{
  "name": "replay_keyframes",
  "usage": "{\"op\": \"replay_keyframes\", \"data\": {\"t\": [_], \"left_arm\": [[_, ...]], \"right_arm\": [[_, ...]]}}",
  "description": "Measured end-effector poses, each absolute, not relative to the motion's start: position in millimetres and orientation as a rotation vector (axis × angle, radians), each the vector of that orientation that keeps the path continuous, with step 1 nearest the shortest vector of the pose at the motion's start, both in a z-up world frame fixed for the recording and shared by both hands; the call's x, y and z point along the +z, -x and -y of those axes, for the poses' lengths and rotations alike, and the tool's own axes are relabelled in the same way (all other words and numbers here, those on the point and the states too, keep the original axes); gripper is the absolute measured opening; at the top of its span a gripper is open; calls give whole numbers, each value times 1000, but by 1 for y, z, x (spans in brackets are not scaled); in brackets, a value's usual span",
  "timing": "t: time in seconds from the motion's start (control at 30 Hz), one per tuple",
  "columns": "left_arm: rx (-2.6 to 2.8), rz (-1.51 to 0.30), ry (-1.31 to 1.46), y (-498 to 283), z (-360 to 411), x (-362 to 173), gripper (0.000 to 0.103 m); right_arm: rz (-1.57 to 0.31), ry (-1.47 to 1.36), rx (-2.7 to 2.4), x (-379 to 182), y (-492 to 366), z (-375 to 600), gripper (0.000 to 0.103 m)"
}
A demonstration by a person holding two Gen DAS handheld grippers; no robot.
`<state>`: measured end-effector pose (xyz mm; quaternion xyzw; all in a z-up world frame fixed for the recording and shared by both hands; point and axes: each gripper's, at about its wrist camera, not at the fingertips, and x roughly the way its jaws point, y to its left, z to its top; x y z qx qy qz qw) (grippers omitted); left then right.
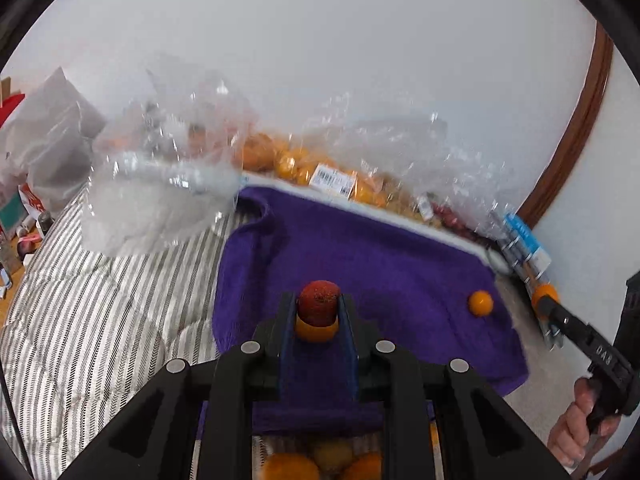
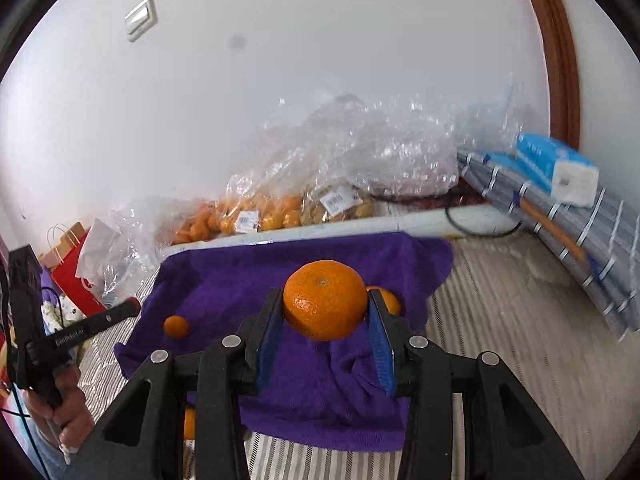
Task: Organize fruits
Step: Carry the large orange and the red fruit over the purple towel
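Holding a small dark-red fruit (image 1: 319,303) in my clenched left gripper (image 1: 318,312) and a mandarin (image 2: 325,299) in my right gripper (image 2: 326,312), both above the purple towel (image 1: 360,256); a loose kumquat (image 1: 480,303) lies near its right edge, nearer my right hand.

A home bedroom; striped bedding (image 1: 100,320), purple towel (image 1: 360,260), bagged fruit (image 2: 248,216) along the wall.
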<state>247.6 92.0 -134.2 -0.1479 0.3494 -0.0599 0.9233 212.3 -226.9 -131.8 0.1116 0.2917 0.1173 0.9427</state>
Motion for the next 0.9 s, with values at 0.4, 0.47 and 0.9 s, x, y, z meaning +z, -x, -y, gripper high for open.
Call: {"op": "replay_keyframes", "data": {"t": [0.4, 0.47, 0.9], "left_arm": [[-154, -814, 246, -257, -75, -161, 21], [-154, -812, 231, -256, -74, -162, 21], [-118, -833, 141, -259, -63, -168, 21]], "right_arm": [[-747, -221, 242, -176, -245, 223, 41], [-764, -212, 229, -180, -247, 222, 41], [-727, -169, 165, -183, -239, 219, 50]]}}
